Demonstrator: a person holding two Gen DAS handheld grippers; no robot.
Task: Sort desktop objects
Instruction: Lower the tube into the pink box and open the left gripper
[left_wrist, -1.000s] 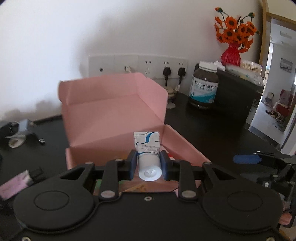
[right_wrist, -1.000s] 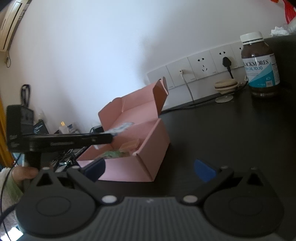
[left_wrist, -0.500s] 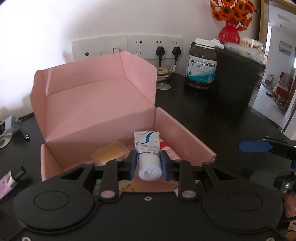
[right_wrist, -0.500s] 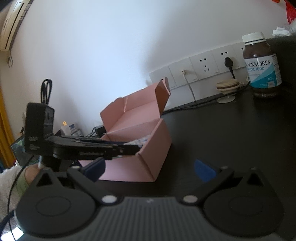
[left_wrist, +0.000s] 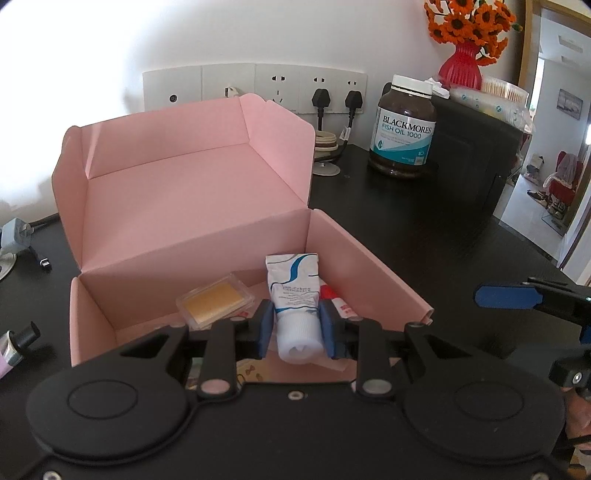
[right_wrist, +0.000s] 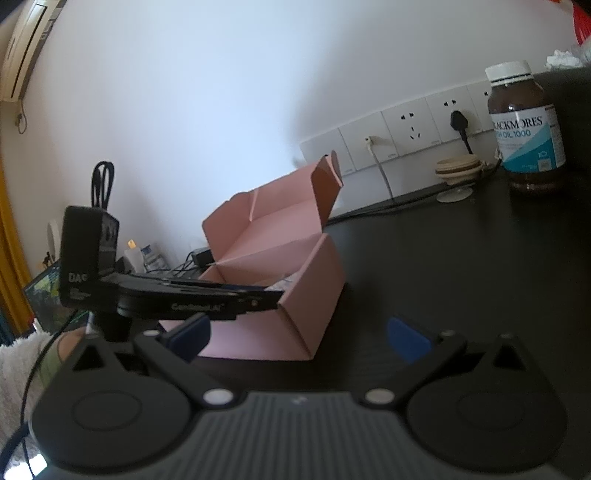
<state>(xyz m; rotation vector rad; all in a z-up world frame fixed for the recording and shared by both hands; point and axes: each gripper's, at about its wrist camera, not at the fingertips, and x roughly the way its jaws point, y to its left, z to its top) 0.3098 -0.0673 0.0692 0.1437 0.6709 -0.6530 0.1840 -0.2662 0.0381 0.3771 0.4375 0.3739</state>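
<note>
Fingers (left_wrist: 264, 330) of our left gripper (left_wrist: 297, 330) are clamped on the cap end of a white cream tube (left_wrist: 295, 302), one blue pad on each side of its ribbed neck. We see the tube's long axis running straight away from us along the fingers, its crimped tail pointing toward the back wall of the pink box (left_wrist: 373, 269). Tube and fingertips hang over the box's open interior, near its front right corner, and that is the relation we judge the coming move to turn on: the tube is already above the place it should go, so what remains is to lower and let go. Beneath it lie a flat clear case with a yellow-orange insert (left_wrist: 214, 302) to the left and a red-and-white item (left_wrist: 338, 301) just to the right, partly hidden by the tube. We cannot tell whether the tube's tail touches anything below

Our right gripper (right_wrist: 299, 334) holds nothing, its fingers spread wide apart over the dark desk (right_wrist: 461, 258), to the right of the box and well clear of it. From its view the left gripper reaches over the box's near edge. We judge the left to be the working side here, with the right simply waiting
</note>
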